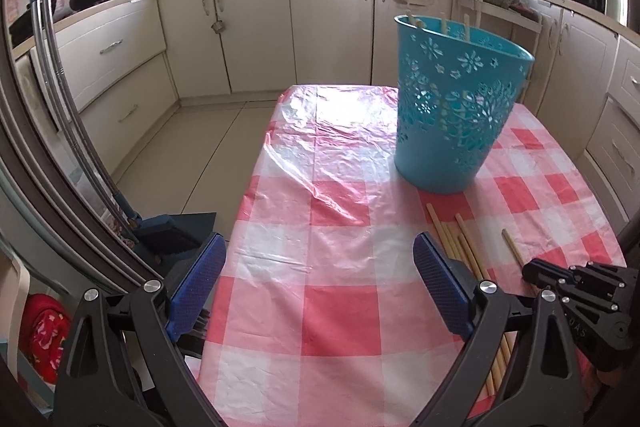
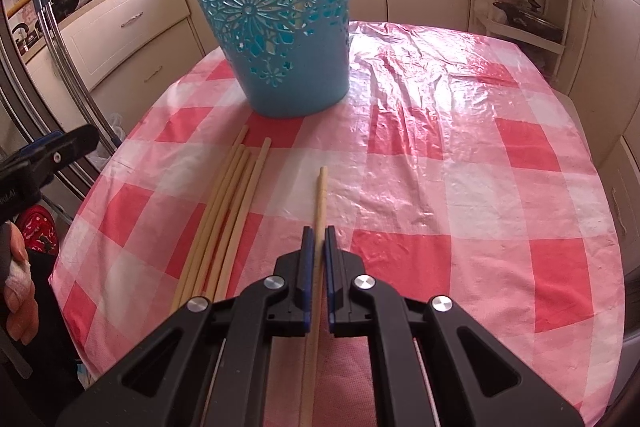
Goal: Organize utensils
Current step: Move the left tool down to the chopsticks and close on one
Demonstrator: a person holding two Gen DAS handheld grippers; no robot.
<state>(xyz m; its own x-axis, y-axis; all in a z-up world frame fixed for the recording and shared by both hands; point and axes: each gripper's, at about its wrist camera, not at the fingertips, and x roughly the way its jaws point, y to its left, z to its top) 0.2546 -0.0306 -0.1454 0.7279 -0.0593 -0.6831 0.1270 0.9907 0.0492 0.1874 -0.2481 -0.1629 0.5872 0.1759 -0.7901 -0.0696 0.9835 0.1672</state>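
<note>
the right tool [image 2: 319,233] is clenched on a single chopstick [image 2: 320,199]; both blue pads [image 2: 306,259] press its sides, and the stick runs from under the tool body toward 12 o'clock, its far end lying over the checked cloth [image 2: 460,195] that covers the counter. whether that far end touches the cloth cannot be told. a bundle [image 2: 224,211] of loose chopsticks lies flat on the cloth just beside the held one, at its 9 o'clock, the sticks roughly parallel and fanning slightly toward 12 o'clock. a blue basket [image 2: 280,39] with cut-out flower patterns stands upright on the cloth at 12 o'clock of the bundle, near the stick ends but apart from them. in the left wrist view the basket [image 1: 452,115] holds several chopsticks [image 1: 443,23] that stand leaning inside it, their tips showing above the rim at the far side. the left tool [image 1: 320,259] is released: its jaws stand wide apart above bare cloth, with nothing between them. the bundle [image 1: 460,243] lies at 3 o'clock of its right pad [image 1: 440,283], partly hidden behind it. the right tool [image 1: 532,269] appears at 3 o'clock of that view, low over the cloth. a person's hand [image 2: 18,283] shows at 9 o'clock of the right wrist view.
</note>
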